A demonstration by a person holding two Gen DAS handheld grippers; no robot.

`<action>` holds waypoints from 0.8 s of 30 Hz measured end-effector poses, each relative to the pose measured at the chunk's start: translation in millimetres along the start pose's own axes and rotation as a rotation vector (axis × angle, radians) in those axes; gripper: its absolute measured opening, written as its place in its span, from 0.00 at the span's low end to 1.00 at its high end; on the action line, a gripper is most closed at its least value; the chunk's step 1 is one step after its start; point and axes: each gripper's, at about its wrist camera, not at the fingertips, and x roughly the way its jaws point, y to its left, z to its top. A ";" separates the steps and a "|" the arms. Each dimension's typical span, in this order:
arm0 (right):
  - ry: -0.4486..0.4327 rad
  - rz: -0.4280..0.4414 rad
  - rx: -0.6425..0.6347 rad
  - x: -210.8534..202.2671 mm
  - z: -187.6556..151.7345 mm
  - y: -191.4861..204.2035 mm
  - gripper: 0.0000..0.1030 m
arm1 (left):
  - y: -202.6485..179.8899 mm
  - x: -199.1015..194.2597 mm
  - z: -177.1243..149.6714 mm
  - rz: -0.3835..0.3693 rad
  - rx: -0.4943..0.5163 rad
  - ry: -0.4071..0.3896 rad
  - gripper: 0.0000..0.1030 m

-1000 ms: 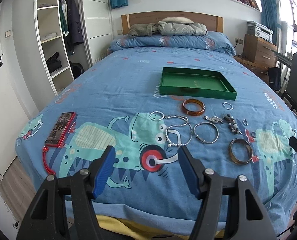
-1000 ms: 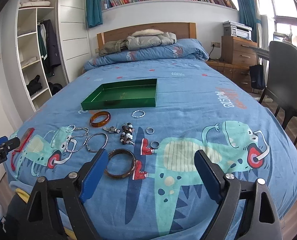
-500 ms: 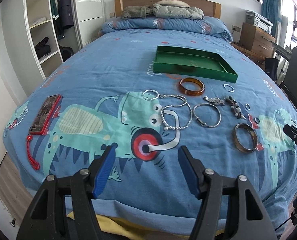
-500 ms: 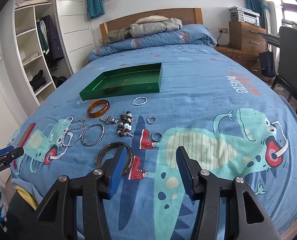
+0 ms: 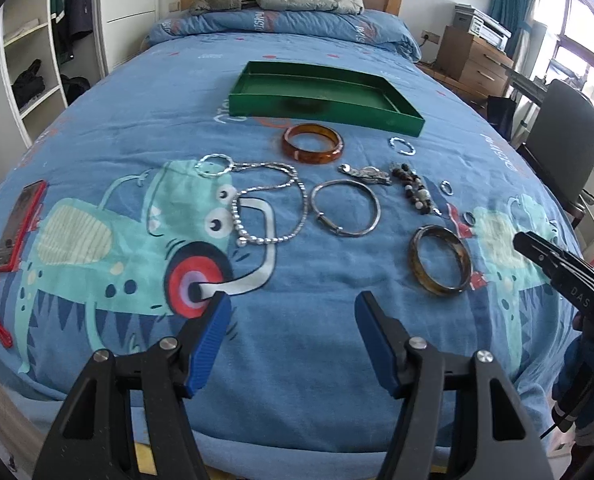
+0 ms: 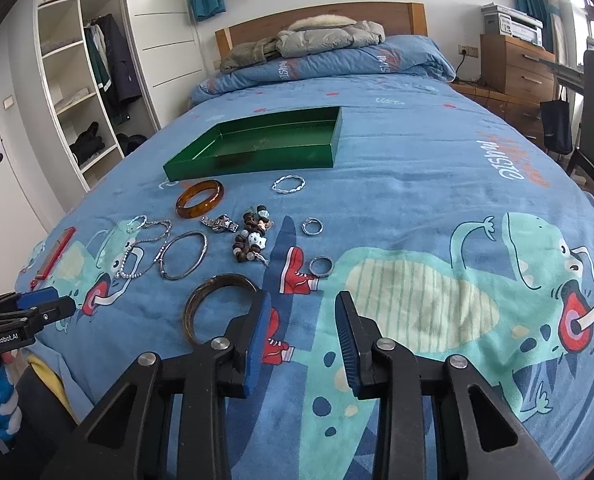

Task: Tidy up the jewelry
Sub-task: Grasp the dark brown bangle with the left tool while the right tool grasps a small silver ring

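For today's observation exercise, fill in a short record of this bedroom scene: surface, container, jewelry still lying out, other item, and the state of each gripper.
surface: blue cartoon-print bedspread
container: green tray, nothing clearly visible inside
jewelry out: amber bangle, dark bangle, thin silver bangle, bead bracelet, silver chain, several small rings
other item: red phone near the bed's edge
left gripper: open, nothing between jaws
right gripper: jaws closing, nothing between them, dark bangle just beside it
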 end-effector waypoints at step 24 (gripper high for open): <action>0.078 0.069 -0.072 56.3 5.8 -20.0 0.32 | -81.9 96.9 28.6 -0.163 0.169 0.175 0.11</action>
